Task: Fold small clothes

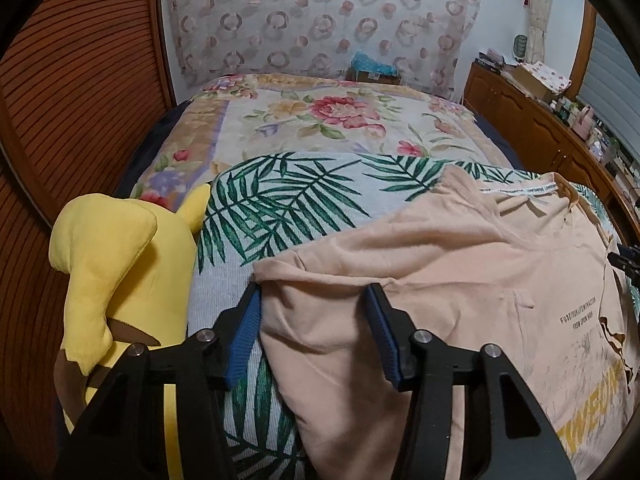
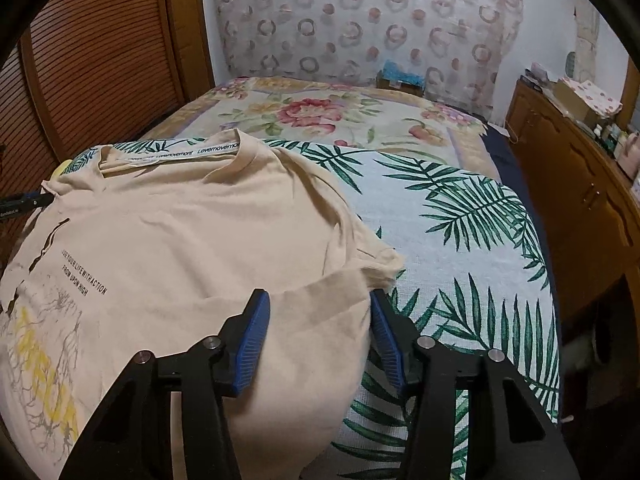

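Observation:
A beige T-shirt [image 1: 460, 264] [image 2: 180, 232] with black lettering and a yellow print lies front up on a palm-leaf blanket [image 1: 280, 200] [image 2: 460, 220] on the bed, collar pointing away from me. My left gripper [image 1: 314, 312] straddles the shirt's left sleeve. Its jaws stand apart with the cloth loose between the blue pads [image 1: 244, 328]. My right gripper [image 2: 320, 320] straddles the right sleeve the same way, jaws apart, and the fabric fills the gap. Each gripper's tip shows at the edge of the other view.
A yellow plush toy [image 1: 112, 260] lies against the blanket's left side. Beyond the blanket is a floral quilt [image 1: 320, 120] [image 2: 320, 116]. A slatted wooden door [image 1: 80, 80] stands on the left. A cluttered wooden dresser [image 1: 540, 132] [image 2: 580, 184] runs along the right.

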Demonstrator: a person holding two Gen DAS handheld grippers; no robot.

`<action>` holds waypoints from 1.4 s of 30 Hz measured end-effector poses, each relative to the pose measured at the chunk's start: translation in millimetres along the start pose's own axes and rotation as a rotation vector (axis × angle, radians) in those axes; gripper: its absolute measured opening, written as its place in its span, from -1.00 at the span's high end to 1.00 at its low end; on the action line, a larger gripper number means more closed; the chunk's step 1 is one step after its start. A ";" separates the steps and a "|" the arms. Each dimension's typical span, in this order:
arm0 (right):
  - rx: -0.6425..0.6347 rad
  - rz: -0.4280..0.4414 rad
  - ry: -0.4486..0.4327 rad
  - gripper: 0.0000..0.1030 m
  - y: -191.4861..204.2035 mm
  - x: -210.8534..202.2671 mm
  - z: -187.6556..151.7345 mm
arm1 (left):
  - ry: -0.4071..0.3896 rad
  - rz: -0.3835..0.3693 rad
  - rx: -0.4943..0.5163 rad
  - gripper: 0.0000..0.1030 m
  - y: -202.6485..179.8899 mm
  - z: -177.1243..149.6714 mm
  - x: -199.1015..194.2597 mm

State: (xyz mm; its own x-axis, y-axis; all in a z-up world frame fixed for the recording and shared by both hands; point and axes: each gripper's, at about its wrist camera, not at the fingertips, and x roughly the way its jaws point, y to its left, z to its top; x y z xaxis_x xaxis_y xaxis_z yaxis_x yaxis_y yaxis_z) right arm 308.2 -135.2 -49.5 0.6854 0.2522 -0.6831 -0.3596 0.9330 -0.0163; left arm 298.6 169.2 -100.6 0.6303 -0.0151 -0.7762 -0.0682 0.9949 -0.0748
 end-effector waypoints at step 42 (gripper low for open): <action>-0.051 0.086 -0.334 0.89 35.7 -236.6 -159.7 | -0.390 -0.140 -0.009 0.86 -11.1 -160.8 -254.5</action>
State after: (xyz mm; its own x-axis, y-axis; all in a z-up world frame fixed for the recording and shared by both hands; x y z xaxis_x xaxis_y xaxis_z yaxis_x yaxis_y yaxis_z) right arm 32.2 -202.5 -5.1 0.8177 0.4072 -0.4068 -0.4504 0.8928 -0.0117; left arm 14.6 145.9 -2.8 0.8794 -0.1098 -0.4631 0.0334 0.9848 -0.1702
